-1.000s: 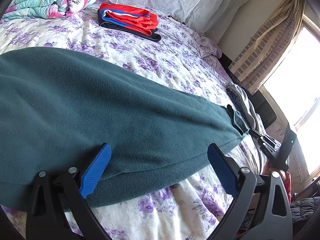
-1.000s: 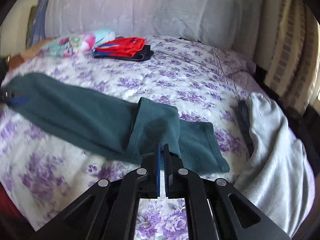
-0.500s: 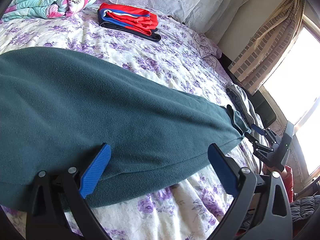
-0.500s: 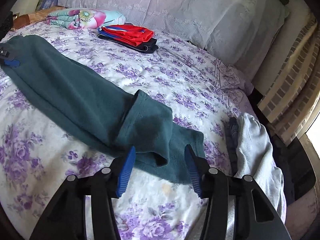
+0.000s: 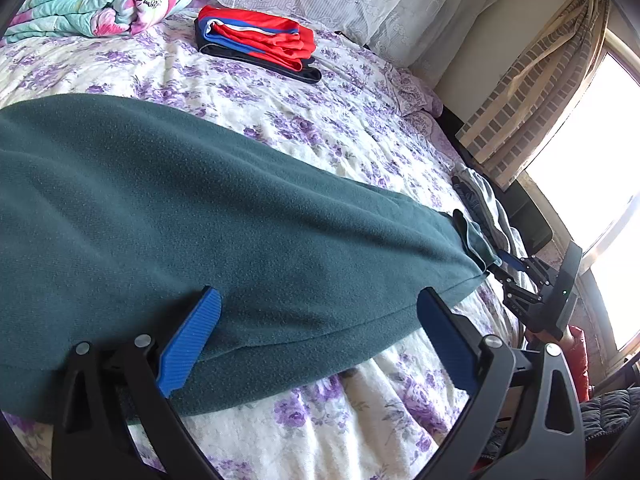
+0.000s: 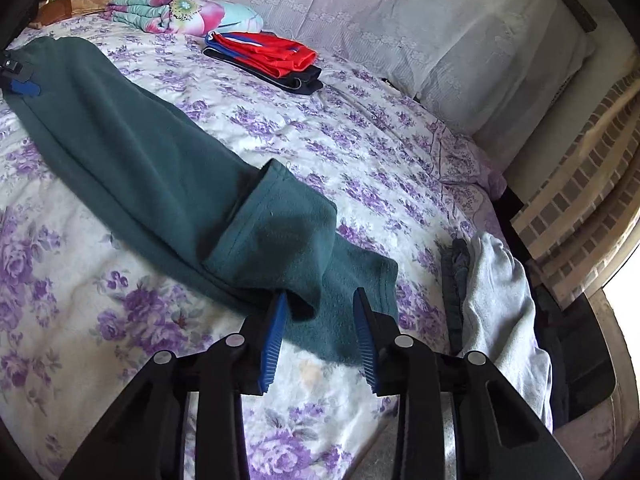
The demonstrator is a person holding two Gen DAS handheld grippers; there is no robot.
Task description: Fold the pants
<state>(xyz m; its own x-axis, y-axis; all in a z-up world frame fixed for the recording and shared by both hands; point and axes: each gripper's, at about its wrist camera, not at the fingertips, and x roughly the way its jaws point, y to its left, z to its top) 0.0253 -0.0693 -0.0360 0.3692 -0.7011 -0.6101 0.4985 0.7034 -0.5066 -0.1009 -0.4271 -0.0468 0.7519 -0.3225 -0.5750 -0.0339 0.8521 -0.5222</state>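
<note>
I am holding my left gripper (image 5: 318,334) low over the pants (image 5: 224,240), and its two blue pads are standing wide apart, gripping nothing. The green pants are lying long across the bedspread (image 5: 340,128), and from this gripper they are stretching away toward 2 o'clock, where the cuff end is. My right gripper (image 6: 320,338) is waiting just at that cuff end; its pads are also apart, with a clear gap between them, and the cloth is lying between and beyond them (I cannot tell if a pad is touching it). In the right view the pants (image 6: 160,168) are running from the gripper toward 10 o'clock, and one leg end is folded back on top of the other leg. At 1 o'clock from the left gripper, far up the bed, a red and blue folded garment (image 5: 256,42) is resting on something dark. A flowered quilt (image 5: 100,0) is sitting rolled at 11 o'clock. A grey cloth (image 6: 504,304) is lying at 3 o'clock from the right gripper, near the edge of the bed.
</note>
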